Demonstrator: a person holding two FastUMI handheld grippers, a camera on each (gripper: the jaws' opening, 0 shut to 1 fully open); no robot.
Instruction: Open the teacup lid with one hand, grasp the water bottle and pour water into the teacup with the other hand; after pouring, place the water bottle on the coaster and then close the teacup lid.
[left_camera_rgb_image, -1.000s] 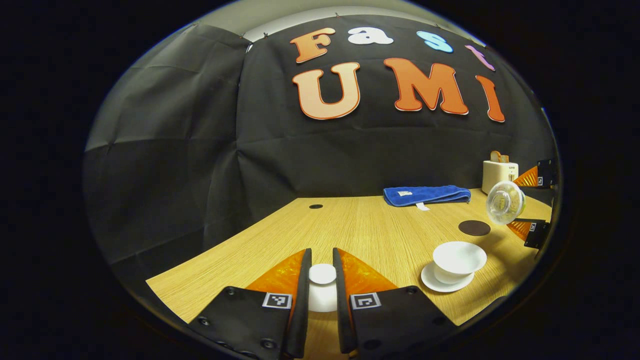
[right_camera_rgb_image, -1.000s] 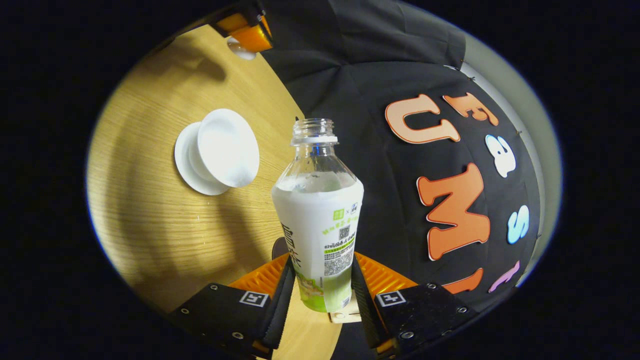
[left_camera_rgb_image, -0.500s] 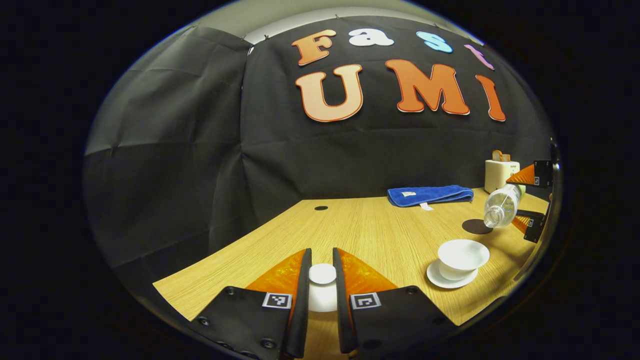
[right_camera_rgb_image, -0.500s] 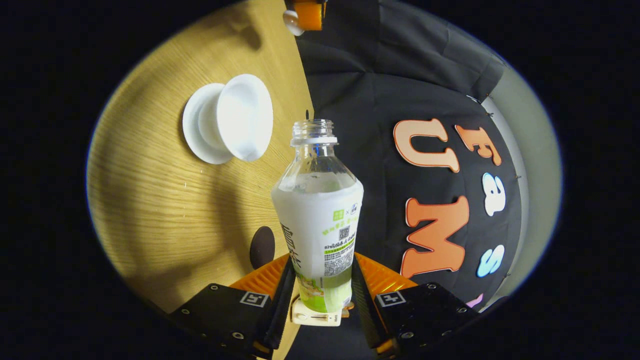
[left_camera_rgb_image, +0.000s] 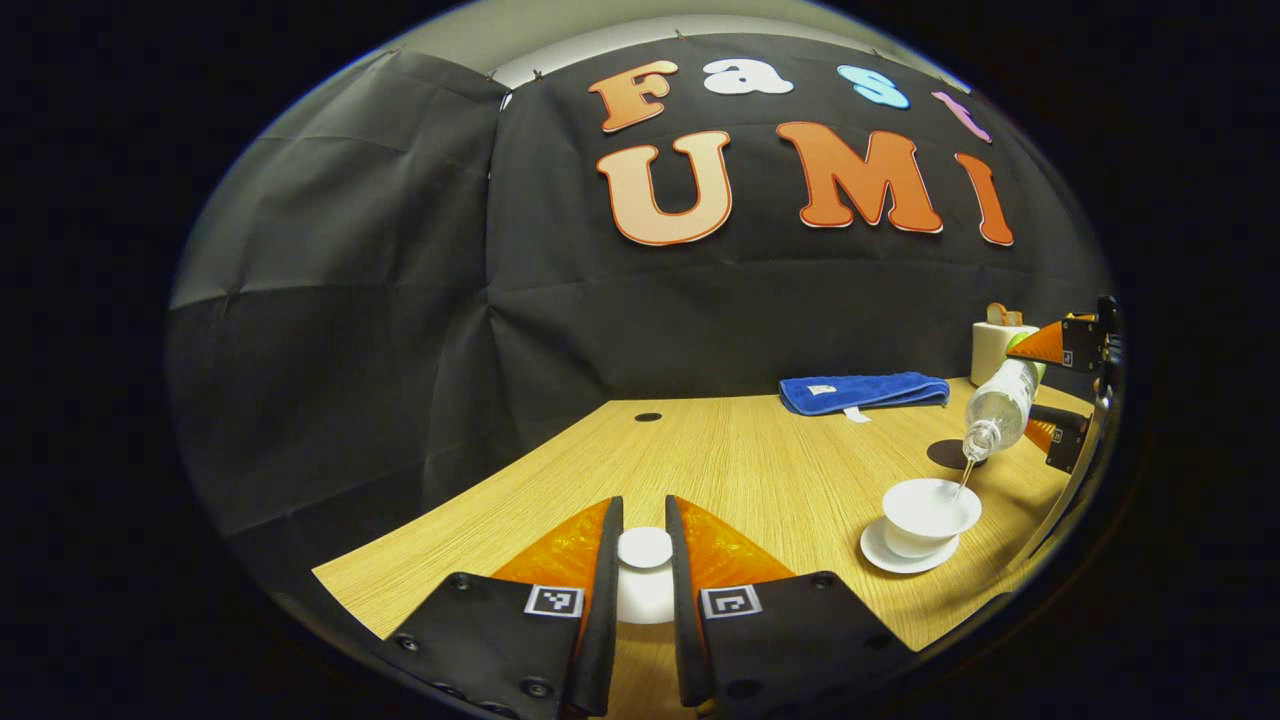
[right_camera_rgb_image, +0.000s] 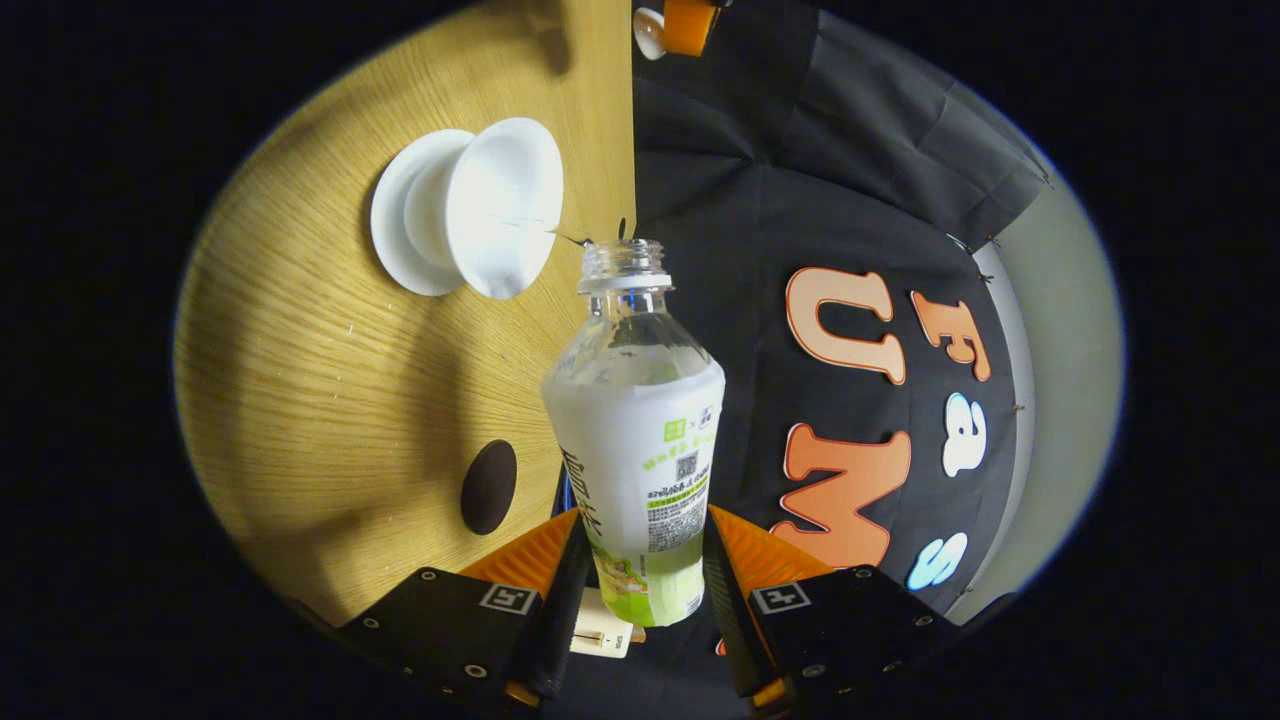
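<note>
My left gripper (left_camera_rgb_image: 644, 580) is shut on the white teacup lid (left_camera_rgb_image: 645, 570), held just above the wooden table at its near side. The open white teacup (left_camera_rgb_image: 930, 512) stands on its saucer (left_camera_rgb_image: 884, 560) at the right. Above it the uncapped water bottle (left_camera_rgb_image: 996, 410) is tipped mouth-down and a thin stream of water falls into the cup. In the right gripper view my right gripper (right_camera_rgb_image: 640, 570) is shut on the labelled bottle (right_camera_rgb_image: 640, 440), whose mouth points at the teacup (right_camera_rgb_image: 500, 220). A dark round coaster (right_camera_rgb_image: 488, 487) lies on the table beyond the cup, also seen as the coaster (left_camera_rgb_image: 948, 454).
A folded blue towel (left_camera_rgb_image: 864, 392) lies at the back of the table (left_camera_rgb_image: 760, 470). A cream toaster (left_camera_rgb_image: 992, 345) stands at the back right corner. A small dark hole (left_camera_rgb_image: 648, 417) marks the tabletop near the wall.
The bottle has tipped further, from lying sideways to mouth-down over the cup, and water now runs from it into the teacup. The left gripper and lid have stayed put.
</note>
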